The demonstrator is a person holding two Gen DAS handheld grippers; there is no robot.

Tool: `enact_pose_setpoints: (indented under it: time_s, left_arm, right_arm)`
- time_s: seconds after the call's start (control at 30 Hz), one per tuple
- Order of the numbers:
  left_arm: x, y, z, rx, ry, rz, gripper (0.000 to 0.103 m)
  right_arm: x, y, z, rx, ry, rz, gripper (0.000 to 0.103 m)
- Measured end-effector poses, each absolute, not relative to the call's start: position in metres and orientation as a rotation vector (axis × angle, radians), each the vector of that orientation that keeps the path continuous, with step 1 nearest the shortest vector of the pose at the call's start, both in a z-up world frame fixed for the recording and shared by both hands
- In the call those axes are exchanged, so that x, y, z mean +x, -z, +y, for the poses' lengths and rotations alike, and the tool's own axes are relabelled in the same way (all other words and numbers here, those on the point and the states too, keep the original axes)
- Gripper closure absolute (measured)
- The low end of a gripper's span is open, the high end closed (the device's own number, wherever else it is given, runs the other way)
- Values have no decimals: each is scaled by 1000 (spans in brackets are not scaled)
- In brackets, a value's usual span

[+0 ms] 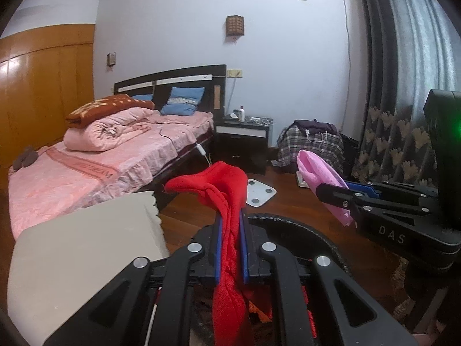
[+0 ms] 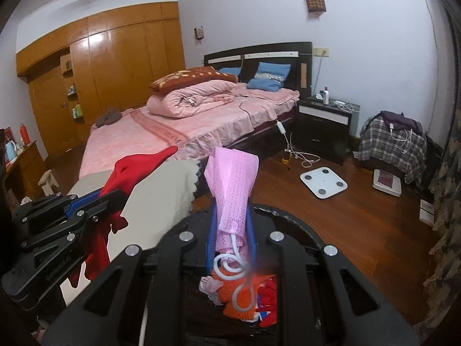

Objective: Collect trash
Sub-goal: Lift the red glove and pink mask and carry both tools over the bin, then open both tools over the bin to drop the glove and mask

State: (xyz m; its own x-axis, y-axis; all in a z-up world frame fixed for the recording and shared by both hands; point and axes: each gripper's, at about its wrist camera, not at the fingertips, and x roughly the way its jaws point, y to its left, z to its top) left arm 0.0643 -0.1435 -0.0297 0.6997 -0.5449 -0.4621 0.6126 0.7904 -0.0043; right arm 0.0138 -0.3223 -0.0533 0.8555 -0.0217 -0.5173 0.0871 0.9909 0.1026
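R wrist only: mask (image 2: 233, 178) earloop (image 2: 230, 262).

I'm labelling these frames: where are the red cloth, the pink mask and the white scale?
red cloth (image 1: 230, 248), left wrist view, stretch between the pads.
pink mask (image 2: 233, 181), right wrist view, pleated middle.
white scale (image 2: 323, 182), right wrist view, centre of top.

Black handheld grippers, blue-padded

Left gripper (image 1: 230, 230) and right gripper (image 2: 232, 225): 2 black fingers each, silver screws, "DAS" lettering, green light.
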Motion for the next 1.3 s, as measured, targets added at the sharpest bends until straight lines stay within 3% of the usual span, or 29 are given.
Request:
enact_pose_setpoints:
  time_s: [0.97, 1.07, 1.23, 1.3]
  left_arm:
    - [110, 88, -214, 172, 765, 590, 93]
    - [115, 93, -216, 171, 778, 611, 87]
    - [125, 94, -204, 132, 774, 625, 61]
    - [124, 91, -197, 126, 760, 611, 47]
  right_arm:
    - [33, 118, -370, 174, 136, 659, 85]
    - [40, 126, -370, 170, 137, 677, 81]
    - [46, 137, -372, 158, 151, 705, 58]
    - [46, 138, -373, 156, 162, 705, 36]
